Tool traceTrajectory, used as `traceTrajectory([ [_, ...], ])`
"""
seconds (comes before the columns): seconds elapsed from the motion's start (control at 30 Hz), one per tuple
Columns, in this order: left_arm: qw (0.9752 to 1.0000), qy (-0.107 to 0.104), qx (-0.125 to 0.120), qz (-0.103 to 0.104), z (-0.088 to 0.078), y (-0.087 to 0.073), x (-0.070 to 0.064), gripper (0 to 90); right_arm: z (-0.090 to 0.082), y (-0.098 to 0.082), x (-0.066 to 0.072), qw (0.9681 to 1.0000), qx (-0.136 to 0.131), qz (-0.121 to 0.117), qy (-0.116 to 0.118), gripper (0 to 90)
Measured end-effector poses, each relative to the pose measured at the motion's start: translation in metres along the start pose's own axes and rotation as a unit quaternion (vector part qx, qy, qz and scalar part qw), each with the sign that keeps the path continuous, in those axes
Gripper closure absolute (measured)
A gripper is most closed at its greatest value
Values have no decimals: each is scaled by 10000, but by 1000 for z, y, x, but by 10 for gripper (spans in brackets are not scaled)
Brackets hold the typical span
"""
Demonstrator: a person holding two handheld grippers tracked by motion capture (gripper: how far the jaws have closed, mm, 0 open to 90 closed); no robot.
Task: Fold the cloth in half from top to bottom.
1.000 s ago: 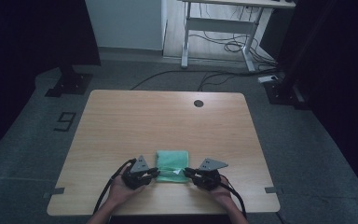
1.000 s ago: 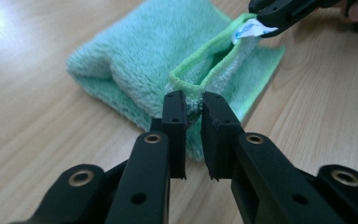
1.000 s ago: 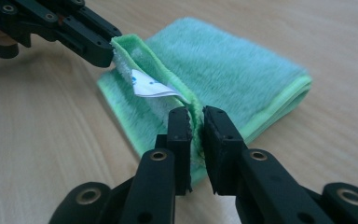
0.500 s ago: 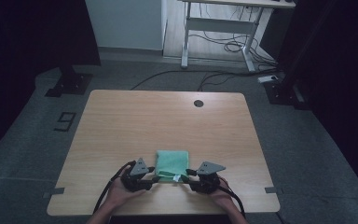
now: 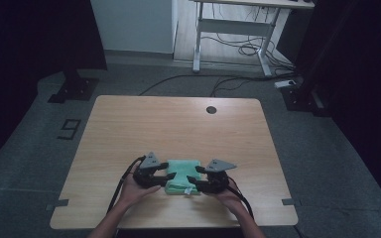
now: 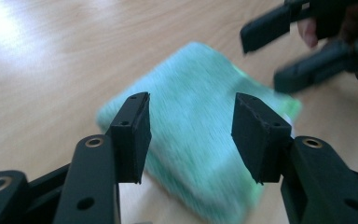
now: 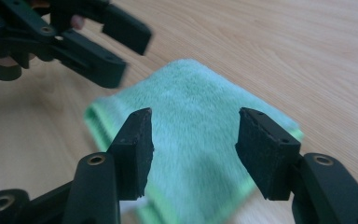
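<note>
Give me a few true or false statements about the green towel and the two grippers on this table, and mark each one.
1. The green towel lies folded near the table's front edge. True.
2. The left gripper is clamped shut on the towel. False: its jaws stand apart, with the towel seen between them.
3. The right gripper is open. True.
4. Both grippers are on the same side of the towel. False: in the high view one sits at each side of it.
5. A mug stands on the wooden table. False: the towel is what lies there, plus a small dark round spot near the far edge.
</note>
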State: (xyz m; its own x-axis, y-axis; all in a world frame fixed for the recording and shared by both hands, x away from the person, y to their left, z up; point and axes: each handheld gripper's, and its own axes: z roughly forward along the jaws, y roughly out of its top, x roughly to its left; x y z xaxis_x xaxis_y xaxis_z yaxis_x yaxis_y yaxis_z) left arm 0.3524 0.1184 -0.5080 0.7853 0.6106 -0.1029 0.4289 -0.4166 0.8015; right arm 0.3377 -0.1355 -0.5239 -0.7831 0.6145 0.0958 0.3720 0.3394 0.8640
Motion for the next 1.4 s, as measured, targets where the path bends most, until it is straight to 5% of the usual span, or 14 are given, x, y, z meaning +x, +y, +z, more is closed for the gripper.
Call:
traceTrajectory([
  [0.17, 9990, 170, 368, -206, 24, 10, 15, 510, 20, -2, 7, 9994, 343, -40, -2, 453],
  [0.47, 9952, 576, 685, -403, 33, 1, 34, 534, 25, -11, 17, 9977, 658, -186, 16, 447],
  [0.7, 9946, 530, 756, -479, 36, -2, 40, 513, 26, -13, 17, 9972, 728, -198, -7, 448],
  [0.97, 9979, 461, 362, -272, 23, 18, 24, 513, 20, -5, 15, 9989, 443, -164, -58, 446],
  [1.13, 9970, 458, 607, -168, 41, 22, 19, 526, 25, -2, 18, 9987, 479, -151, -41, 445],
  [1.3, 9949, 487, 820, -318, 54, 10, 27, 541, 33, -10, 24, 9970, 705, -312, -115, 440],
  [1.4, 9956, 413, 734, -418, 55, 5, 30, 538, 34, -12, 26, 9967, 717, -318, -192, 436],
])
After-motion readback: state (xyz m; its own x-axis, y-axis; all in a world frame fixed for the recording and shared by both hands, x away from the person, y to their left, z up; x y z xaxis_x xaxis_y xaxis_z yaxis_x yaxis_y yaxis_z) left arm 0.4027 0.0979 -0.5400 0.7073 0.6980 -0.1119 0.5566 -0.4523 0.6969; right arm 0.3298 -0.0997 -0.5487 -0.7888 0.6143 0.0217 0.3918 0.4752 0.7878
